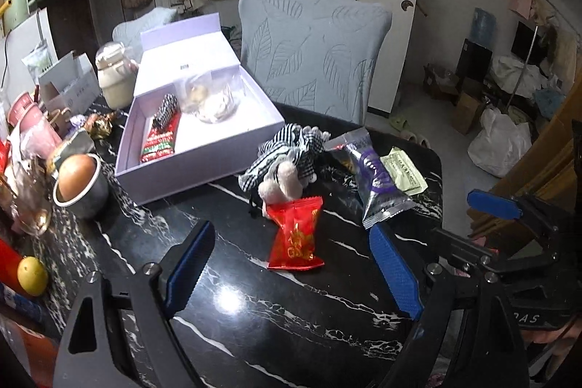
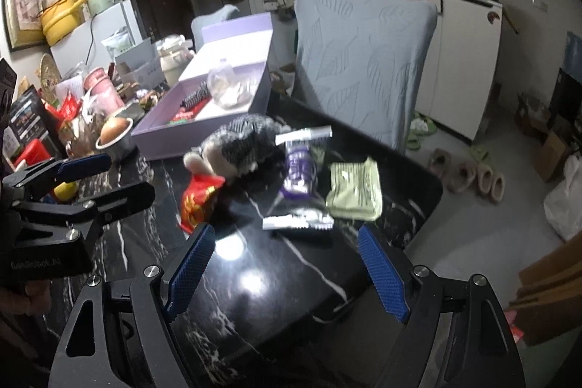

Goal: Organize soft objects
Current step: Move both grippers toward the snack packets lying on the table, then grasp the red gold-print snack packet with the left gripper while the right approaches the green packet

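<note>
Nearest the lens, the left gripper (image 1: 293, 264) is seen with its jaws spread wide and nothing held between them, above the black marbled surface (image 1: 254, 326). The right gripper (image 2: 285, 270) is likewise shown with jaws set wide and empty; it is also glimpsed at the right edge of the left wrist view.

Just beyond the left gripper, a red snack packet (image 1: 296, 235) is laid flat on the surface. Its upper end is touched, and partly overlapped, by a plush toy (image 1: 282, 162) dressed in black-and-white check, which is lying on its side. To the right of the toy, a silver and purple wrapper (image 1: 374, 180) is placed, and a pale green packet (image 1: 405, 173) is partly tucked under its far edge. In the right wrist view these items are somewhat blurred.

Farther back and to the left, an open lilac box (image 1: 189, 166) is seen with its lid raised. Inside it, a red and green packet (image 1: 162, 137) with a checked item above it is lying along the left side, and a clear bag (image 1: 209, 97) of pale round things is resting at the far end.

Behind the surface, a chair with a blue leaf-patterned cover (image 1: 314, 50) is placed.
</note>
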The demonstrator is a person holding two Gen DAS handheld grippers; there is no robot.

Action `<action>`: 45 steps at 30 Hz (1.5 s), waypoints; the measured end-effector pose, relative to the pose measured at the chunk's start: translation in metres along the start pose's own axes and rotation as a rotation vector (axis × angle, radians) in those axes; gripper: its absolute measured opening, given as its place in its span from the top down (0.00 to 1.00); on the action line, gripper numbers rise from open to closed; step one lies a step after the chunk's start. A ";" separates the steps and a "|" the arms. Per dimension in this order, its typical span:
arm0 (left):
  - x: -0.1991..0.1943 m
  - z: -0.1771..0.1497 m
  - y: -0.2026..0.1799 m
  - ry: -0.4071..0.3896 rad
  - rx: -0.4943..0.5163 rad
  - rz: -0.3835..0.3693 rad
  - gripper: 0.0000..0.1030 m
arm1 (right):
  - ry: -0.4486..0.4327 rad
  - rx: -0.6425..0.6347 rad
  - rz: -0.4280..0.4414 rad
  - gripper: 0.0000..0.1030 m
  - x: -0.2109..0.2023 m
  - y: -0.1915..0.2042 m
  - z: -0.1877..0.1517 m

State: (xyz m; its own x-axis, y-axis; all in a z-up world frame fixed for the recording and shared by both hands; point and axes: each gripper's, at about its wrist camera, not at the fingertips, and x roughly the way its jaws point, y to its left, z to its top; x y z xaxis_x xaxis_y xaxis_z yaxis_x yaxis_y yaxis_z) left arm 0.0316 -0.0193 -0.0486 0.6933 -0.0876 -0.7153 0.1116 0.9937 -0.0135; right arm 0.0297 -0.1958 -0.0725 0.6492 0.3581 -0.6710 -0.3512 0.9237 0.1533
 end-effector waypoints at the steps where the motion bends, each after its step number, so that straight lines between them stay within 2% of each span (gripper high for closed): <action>1: 0.004 -0.001 0.001 0.006 -0.002 -0.002 0.15 | 0.010 0.003 -0.001 0.21 0.003 -0.001 -0.003; 11: 0.050 -0.009 0.005 0.094 -0.038 -0.048 0.17 | 0.064 0.027 0.010 0.21 0.026 -0.018 -0.010; 13: 0.055 -0.010 0.003 0.101 -0.032 -0.055 0.18 | 0.071 0.027 0.012 0.21 0.031 -0.021 -0.009; 16: 0.068 -0.010 0.003 0.130 -0.038 -0.055 0.28 | 0.085 0.026 0.013 0.21 0.038 -0.025 -0.007; 20: 0.081 -0.012 0.008 0.160 -0.070 -0.060 0.31 | 0.091 0.027 0.012 0.21 0.045 -0.031 -0.004; 23: 0.087 -0.012 0.012 0.160 -0.087 -0.049 0.45 | 0.094 0.039 0.017 0.21 0.048 -0.037 -0.002; 25: 0.090 -0.012 0.014 0.165 -0.089 -0.053 0.51 | 0.092 0.049 0.021 0.20 0.049 -0.039 0.000; 27: 0.092 -0.012 0.014 0.166 -0.091 -0.068 0.65 | 0.093 0.054 0.027 0.20 0.051 -0.042 0.002; 34: 0.087 -0.013 0.009 0.158 -0.078 -0.092 0.66 | 0.068 0.055 0.010 0.20 0.051 -0.048 0.010; 45: 0.058 -0.001 -0.006 0.098 -0.060 -0.130 0.67 | 0.050 0.091 -0.056 0.21 0.057 -0.077 0.024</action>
State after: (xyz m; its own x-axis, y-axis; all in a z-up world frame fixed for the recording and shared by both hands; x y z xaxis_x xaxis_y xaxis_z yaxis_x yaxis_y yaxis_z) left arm 0.0702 -0.0300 -0.0907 0.6030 -0.2113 -0.7692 0.1509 0.9771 -0.1502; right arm 0.1101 -0.2433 -0.1053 0.6311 0.3006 -0.7152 -0.2513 0.9514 0.1781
